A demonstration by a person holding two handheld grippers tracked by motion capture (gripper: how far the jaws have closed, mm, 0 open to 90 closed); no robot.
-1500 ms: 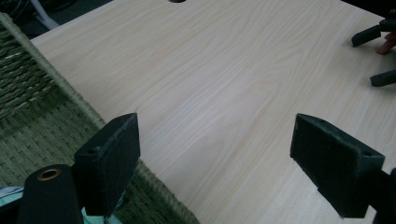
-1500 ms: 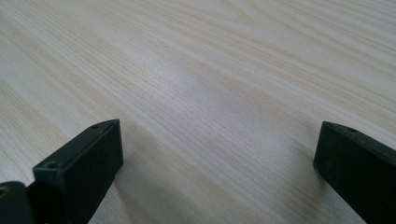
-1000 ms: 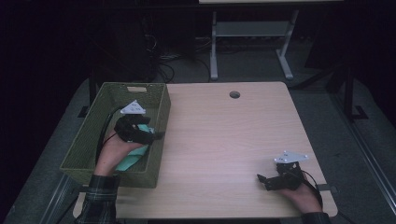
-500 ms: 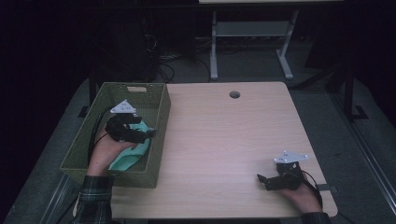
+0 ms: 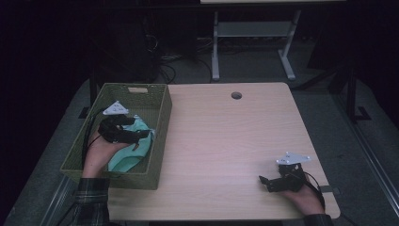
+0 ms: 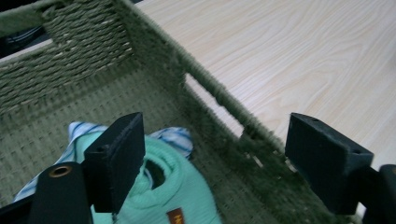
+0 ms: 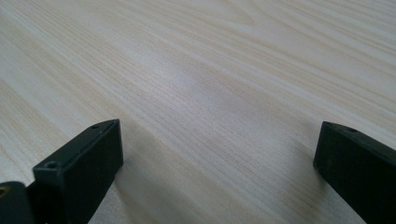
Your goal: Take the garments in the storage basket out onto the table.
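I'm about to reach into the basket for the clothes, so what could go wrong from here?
The left gripper is open with one jaw over the mint garment and the other near the basket wall, so closing might pinch the weave. The striped cloth underneath might come up too.

- A basket point(image 5: 160, 117) sits on the counter's point(image 5: 235, 141) left edge — garments point(image 5: 134, 153) lie inside.
- Left hand-held gripper point(image 5: 141, 135) hangs over them.
- Right hand-held gripper point(image 5: 264, 181) rests at the counter's near right corner — well apart.

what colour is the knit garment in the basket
Mint green, seen best in the left gripper view: the knit garment lies in the woven basket.
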